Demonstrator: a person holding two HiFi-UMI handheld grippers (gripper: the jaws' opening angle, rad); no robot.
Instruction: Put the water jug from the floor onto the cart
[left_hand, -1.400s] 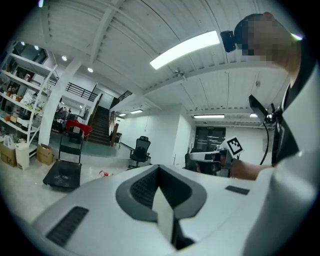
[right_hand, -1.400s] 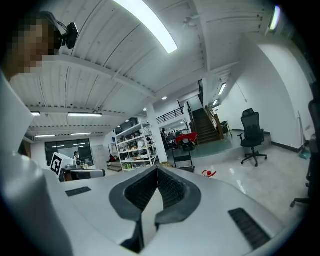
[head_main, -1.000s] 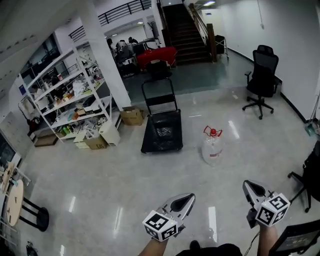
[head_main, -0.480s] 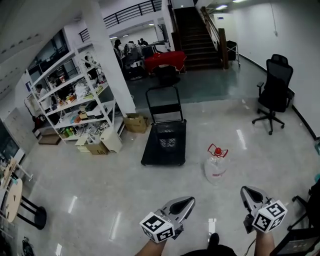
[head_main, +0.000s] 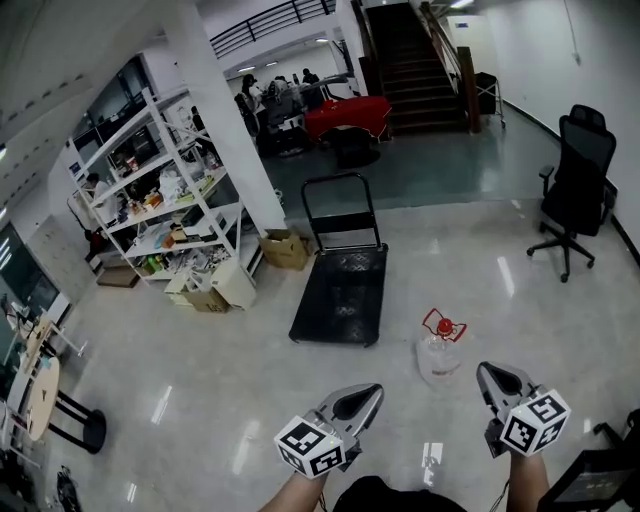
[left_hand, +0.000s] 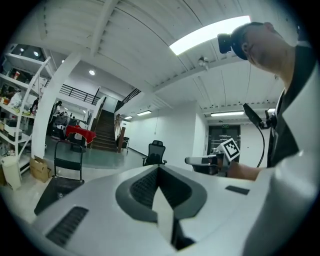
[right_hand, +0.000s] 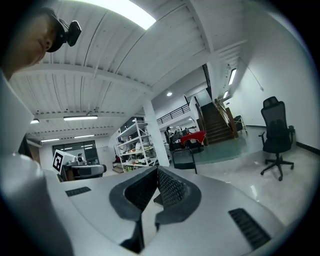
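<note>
Clear jug (head_main: 440, 352) stands on the floor (head_main: 190, 400) beside the cart (head_main: 340, 292), ahead of the left gripper (head_main: 370, 393) and right gripper (head_main: 489, 375) (both clenched, empty). A careless grab at its red handle could tip it.

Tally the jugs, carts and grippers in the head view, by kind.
water jug: 1
cart: 1
grippers: 2 (left gripper, right gripper)
Total: 4
</note>
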